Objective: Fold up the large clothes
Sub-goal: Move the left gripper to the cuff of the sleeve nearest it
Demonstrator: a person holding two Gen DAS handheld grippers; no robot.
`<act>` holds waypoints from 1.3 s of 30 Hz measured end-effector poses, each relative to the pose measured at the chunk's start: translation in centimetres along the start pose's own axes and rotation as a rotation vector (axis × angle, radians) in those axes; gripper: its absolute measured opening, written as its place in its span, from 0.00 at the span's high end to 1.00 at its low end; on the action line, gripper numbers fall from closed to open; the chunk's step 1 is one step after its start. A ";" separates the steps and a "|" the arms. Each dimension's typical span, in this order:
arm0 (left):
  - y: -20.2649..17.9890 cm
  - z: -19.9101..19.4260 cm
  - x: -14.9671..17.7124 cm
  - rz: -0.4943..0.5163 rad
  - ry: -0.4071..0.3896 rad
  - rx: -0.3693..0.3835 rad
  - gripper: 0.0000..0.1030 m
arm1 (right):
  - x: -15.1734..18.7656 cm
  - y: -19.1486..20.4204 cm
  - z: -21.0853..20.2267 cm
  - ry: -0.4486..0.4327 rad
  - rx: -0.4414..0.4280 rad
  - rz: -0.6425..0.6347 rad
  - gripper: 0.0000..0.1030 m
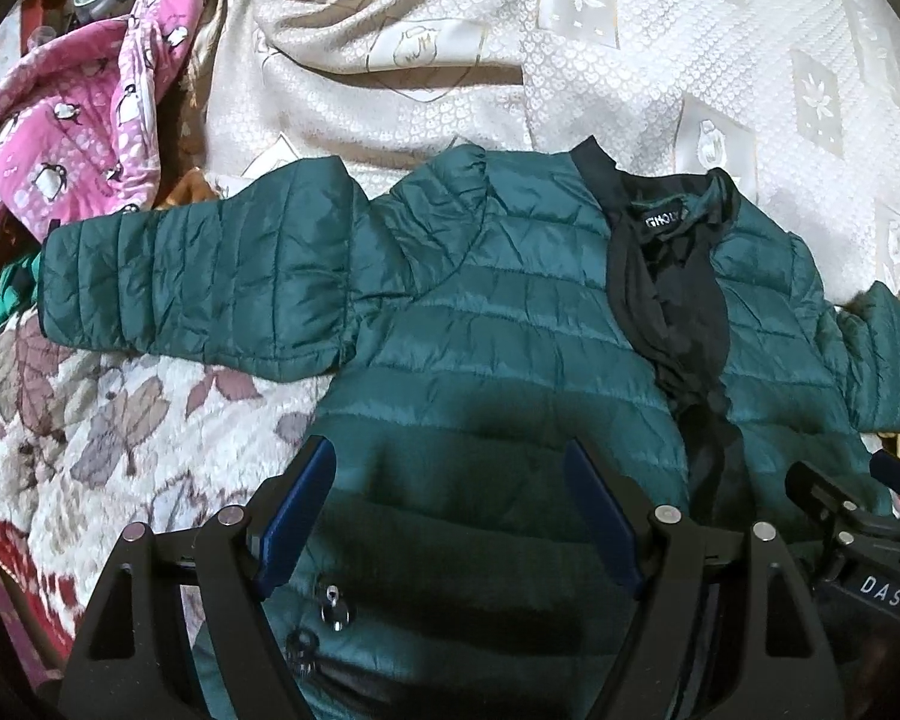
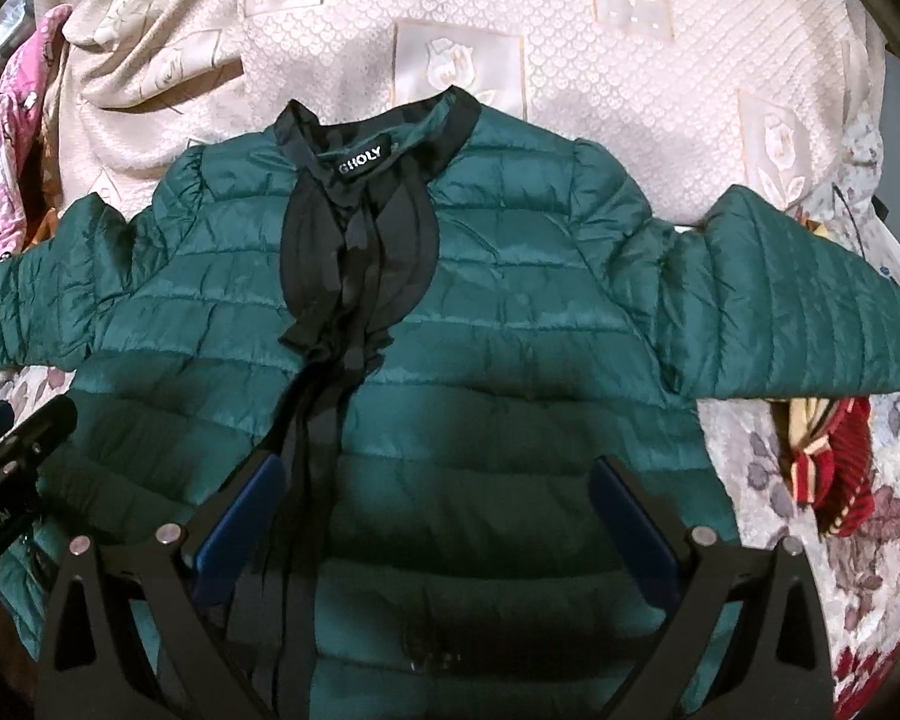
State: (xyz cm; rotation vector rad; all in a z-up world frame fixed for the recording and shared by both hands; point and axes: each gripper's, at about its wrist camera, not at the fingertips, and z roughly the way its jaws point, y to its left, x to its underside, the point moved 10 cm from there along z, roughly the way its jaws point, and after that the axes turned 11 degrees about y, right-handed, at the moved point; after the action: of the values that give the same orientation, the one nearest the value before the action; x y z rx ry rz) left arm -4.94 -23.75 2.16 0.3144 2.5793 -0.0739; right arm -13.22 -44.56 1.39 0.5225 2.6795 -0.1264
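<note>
A dark green quilted jacket [image 1: 510,312] [image 2: 510,300] lies front up on the bed with both sleeves spread out to the sides. Its front stands a little apart, showing black trim and a labelled collar [image 2: 360,168]. My left gripper [image 1: 448,456] hovers open over the jacket's lower left panel, near a zip pull [image 1: 333,600], with nothing pinched. My right gripper [image 2: 438,474] hovers open over the lower right panel, beside the black front edge. Each gripper's body shows at the edge of the other's view.
A cream patterned bedcover [image 1: 630,60] lies beyond the collar. A pink penguin-print garment [image 1: 72,138] is heaped at the far left. A floral blanket [image 1: 90,420] lies under the left sleeve. A red striped cloth [image 2: 822,462] sits below the right sleeve.
</note>
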 end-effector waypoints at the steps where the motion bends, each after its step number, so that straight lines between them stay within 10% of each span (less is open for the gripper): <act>1: 0.0 0.2 -0.3 0.000 -0.002 -0.002 0.56 | -0.1 0.0 0.2 0.003 -0.003 0.001 0.00; 39: 4.6 4.0 -3.7 -0.065 -0.004 -0.067 0.56 | -3.2 2.3 5.2 0.040 -0.051 -0.015 0.00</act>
State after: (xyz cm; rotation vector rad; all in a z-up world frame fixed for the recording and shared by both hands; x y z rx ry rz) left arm 1.25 -20.48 0.67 0.2052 2.5821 -0.0109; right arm -7.69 -44.35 -2.11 0.4943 2.7182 -0.0524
